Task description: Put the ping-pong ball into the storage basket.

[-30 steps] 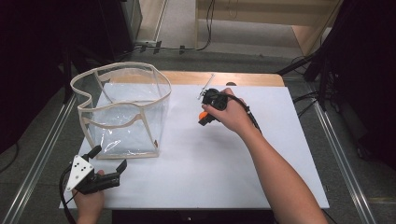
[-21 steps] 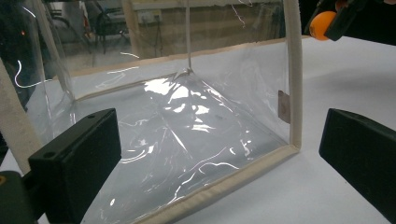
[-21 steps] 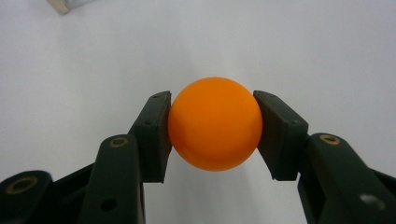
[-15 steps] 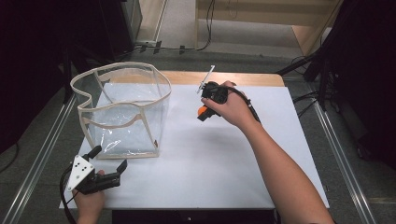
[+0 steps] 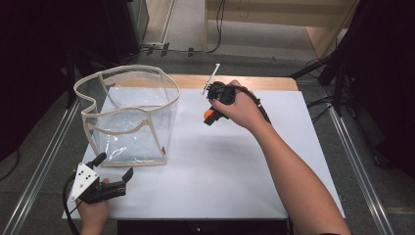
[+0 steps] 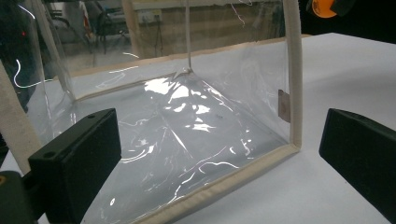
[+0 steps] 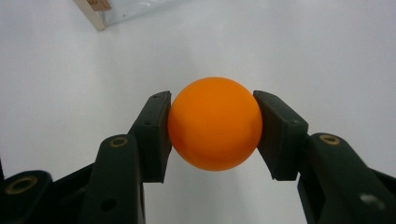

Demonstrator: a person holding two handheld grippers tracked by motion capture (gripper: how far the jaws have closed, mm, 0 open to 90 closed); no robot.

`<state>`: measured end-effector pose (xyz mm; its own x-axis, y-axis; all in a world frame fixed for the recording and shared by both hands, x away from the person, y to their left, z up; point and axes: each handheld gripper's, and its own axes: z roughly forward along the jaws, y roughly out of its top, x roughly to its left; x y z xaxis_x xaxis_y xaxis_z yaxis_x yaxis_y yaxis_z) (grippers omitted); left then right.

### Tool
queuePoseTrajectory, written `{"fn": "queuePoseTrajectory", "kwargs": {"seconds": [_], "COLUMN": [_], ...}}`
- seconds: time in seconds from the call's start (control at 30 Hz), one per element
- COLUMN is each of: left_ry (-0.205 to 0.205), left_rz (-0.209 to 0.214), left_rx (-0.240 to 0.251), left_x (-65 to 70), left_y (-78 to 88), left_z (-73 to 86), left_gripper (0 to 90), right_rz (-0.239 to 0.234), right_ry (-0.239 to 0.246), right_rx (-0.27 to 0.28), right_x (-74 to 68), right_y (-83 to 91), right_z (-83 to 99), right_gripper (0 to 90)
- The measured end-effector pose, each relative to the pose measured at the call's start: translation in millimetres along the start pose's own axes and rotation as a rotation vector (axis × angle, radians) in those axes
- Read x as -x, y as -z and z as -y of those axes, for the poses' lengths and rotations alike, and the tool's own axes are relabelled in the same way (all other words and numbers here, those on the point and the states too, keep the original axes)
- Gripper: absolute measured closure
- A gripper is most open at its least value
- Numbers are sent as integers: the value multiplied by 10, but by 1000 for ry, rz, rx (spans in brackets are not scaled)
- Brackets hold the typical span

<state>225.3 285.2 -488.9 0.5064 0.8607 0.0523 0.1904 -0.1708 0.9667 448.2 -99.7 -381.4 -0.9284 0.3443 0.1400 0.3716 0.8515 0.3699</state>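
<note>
High view: right gripper carries orange ball above white table, clear bag to its left.

Left gripper view: jaws wide apart, facing bag, nothing held.

Right gripper view: jaws clamped on ball. Guessing mid-carry; next needs lift over bag rim, then release.

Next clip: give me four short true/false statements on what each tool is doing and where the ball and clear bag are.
1. The right tool is shut on the orange ball. True.
2. The left tool grips the clear bag. False: its jaws stand open, short of the bag.
3. The bag stands upright on the white table, mouth open. True.
4. The ball lies inside the bag. False: it is held outside, to the bag's right.
</note>
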Motion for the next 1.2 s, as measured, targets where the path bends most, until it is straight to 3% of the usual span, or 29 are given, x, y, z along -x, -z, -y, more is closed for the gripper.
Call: {"fn": "queuePoseTrajectory", "kwargs": {"seconds": [1.2], "left_ry": [-1], "left_rz": [1], "left_rx": [0], "left_x": [1], "left_y": [-1], "left_z": [-1], "left_gripper": [0], "right_rz": [-5], "right_ry": [75], "right_rx": [5], "right_x": [-145], "right_y": [291], "right_z": [-335], "right_gripper": [477]}}
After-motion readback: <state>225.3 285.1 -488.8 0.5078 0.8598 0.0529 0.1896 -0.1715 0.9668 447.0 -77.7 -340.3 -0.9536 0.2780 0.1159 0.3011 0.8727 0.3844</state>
